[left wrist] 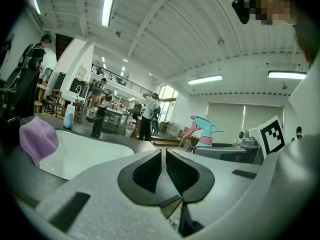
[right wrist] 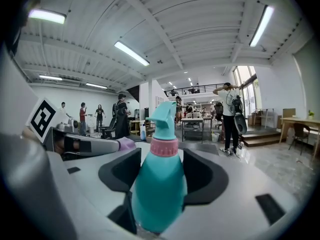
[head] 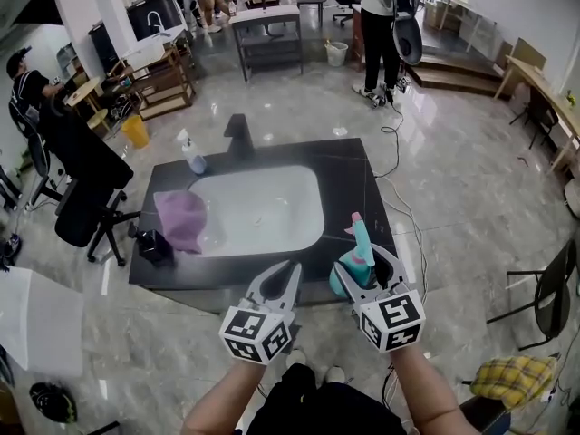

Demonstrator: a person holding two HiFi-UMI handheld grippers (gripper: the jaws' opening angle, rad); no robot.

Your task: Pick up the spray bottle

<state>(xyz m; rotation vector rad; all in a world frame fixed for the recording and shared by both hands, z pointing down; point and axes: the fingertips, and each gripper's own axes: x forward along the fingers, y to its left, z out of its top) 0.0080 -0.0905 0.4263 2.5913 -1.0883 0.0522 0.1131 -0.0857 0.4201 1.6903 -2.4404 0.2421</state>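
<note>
The teal spray bottle (head: 360,254) with a pink collar and pink trigger stands upright between the jaws of my right gripper (head: 371,270), at the counter's near right edge. In the right gripper view the bottle (right wrist: 159,184) fills the gap, both pads pressed on its body. My left gripper (head: 282,284) hangs beside it to the left, jaws closed and holding nothing. The left gripper view shows its pads (left wrist: 164,171) together and the bottle (left wrist: 202,131) off to the right.
A dark counter (head: 344,166) holds a white sink basin (head: 263,208) with a black faucet (head: 237,134) behind it. A pink cloth (head: 181,218) drapes over the basin's left rim. A small white bottle (head: 192,154) stands at the back left. Office chairs and people stand around.
</note>
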